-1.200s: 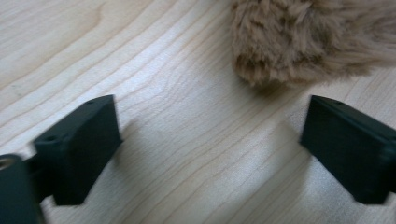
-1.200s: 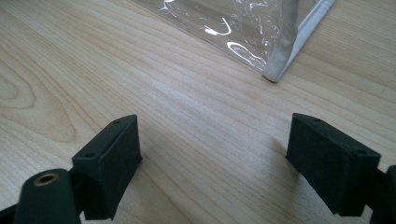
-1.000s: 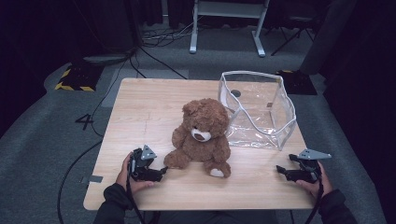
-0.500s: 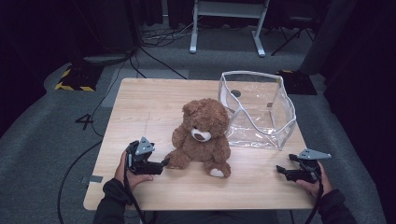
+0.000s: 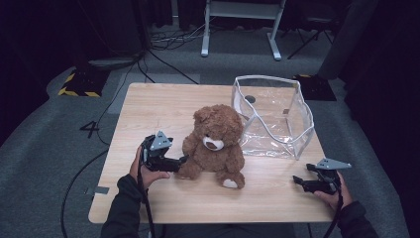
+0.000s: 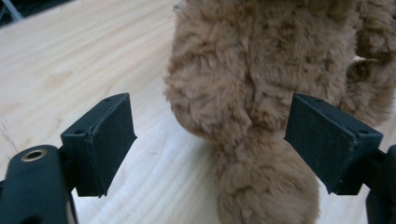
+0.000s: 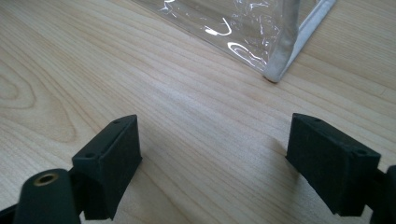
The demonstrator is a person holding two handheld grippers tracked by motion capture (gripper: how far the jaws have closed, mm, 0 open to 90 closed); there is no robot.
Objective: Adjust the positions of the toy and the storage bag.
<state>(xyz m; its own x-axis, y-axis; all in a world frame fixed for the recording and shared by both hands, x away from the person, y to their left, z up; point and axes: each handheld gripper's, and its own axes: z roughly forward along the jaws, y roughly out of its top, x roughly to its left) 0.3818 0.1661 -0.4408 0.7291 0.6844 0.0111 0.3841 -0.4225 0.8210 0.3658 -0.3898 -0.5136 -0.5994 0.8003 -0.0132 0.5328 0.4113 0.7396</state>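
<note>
left tool [image 5: 179,161]: jaws wide, just opening | right tool [image 5: 298,181]: jaws wide

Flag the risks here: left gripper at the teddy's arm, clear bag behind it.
1. The left gripper has just been opening; its jaws straddle the teddy bear's arm without pressing. A shallow close may pinch only fur and slip.
2. The bear sits upright; a push from that side could topple it.
3. The clear bag is soft and its rim sags, so the bear may snag on it. The right gripper rests open, away from the bag.
</note>
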